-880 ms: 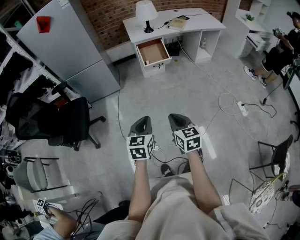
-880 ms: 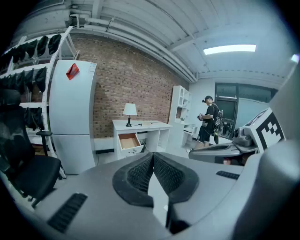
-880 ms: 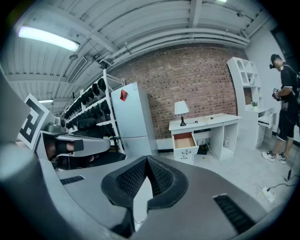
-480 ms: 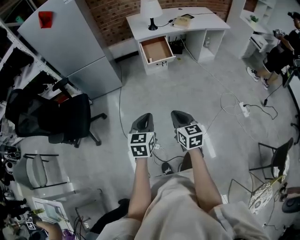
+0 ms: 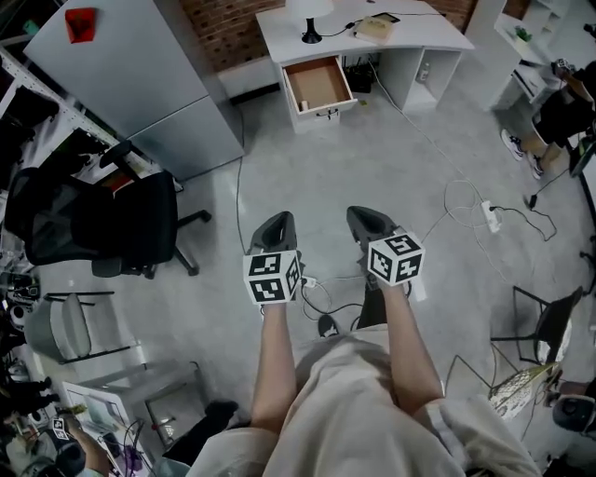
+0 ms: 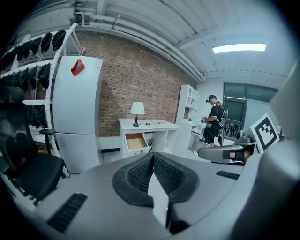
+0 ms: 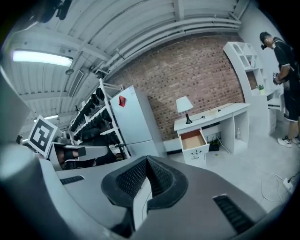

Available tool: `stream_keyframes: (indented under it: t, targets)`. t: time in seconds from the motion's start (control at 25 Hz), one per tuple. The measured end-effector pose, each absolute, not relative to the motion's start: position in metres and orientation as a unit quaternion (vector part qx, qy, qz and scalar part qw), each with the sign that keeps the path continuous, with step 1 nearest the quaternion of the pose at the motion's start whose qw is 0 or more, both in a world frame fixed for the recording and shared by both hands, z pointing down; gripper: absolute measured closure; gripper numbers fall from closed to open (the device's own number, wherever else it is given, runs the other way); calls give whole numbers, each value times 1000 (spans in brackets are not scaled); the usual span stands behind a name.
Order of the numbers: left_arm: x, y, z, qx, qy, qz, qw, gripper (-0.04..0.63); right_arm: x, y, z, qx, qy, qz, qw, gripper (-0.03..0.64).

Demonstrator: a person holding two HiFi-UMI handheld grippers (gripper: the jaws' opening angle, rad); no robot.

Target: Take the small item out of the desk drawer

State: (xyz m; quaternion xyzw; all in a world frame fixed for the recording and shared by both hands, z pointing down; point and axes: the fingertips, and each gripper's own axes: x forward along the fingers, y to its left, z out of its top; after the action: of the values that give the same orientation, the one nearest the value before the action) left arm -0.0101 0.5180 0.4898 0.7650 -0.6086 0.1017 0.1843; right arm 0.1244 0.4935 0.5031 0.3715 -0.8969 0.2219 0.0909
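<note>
A white desk [image 5: 410, 33] stands far ahead against the brick wall, its brown-lined drawer [image 5: 319, 84] pulled open. From here I see no item inside it. The drawer also shows in the left gripper view [image 6: 137, 141] and the right gripper view [image 7: 192, 139]. My left gripper [image 5: 279, 221] and right gripper [image 5: 362, 215] hang side by side over the grey floor, well short of the desk. Both are shut with their ribbed pads together and nothing between them. A white lamp [image 5: 309, 17] stands on the desk above the drawer.
A tall grey fridge [image 5: 140, 84] stands left of the desk, with a black office chair [image 5: 93, 224] nearer me. Cables [image 5: 461, 200] and a power strip [image 5: 491, 216] lie on the floor to the right. A person [image 5: 568, 102] stands at far right.
The desk and drawer have slid up the head view as I come closer to them. Both grippers stay shut and side by side.
</note>
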Motion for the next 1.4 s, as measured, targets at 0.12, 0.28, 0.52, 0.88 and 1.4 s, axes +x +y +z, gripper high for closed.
stream_keyframes:
  t: [0.12,0.28,0.52,0.88,1.4]
  targets:
    - [-10,491,497,753,-620,102,192,578,126,464,508,351,-900,247,78,592]
    - [-4,449,512,742,-630,110,203,578,136,417,522,350,-899,251,83,592]
    - [23,365,528,714,-654,110,222,578,164,333,543,318,-908,252,109,592]
    - [54,254,523,672,-688,142,236,578,208,195,561,298,-898,298,124,592]
    - [55,199,500,628,-733,139,220,578,226,111,576,265,-910,279,154,592]
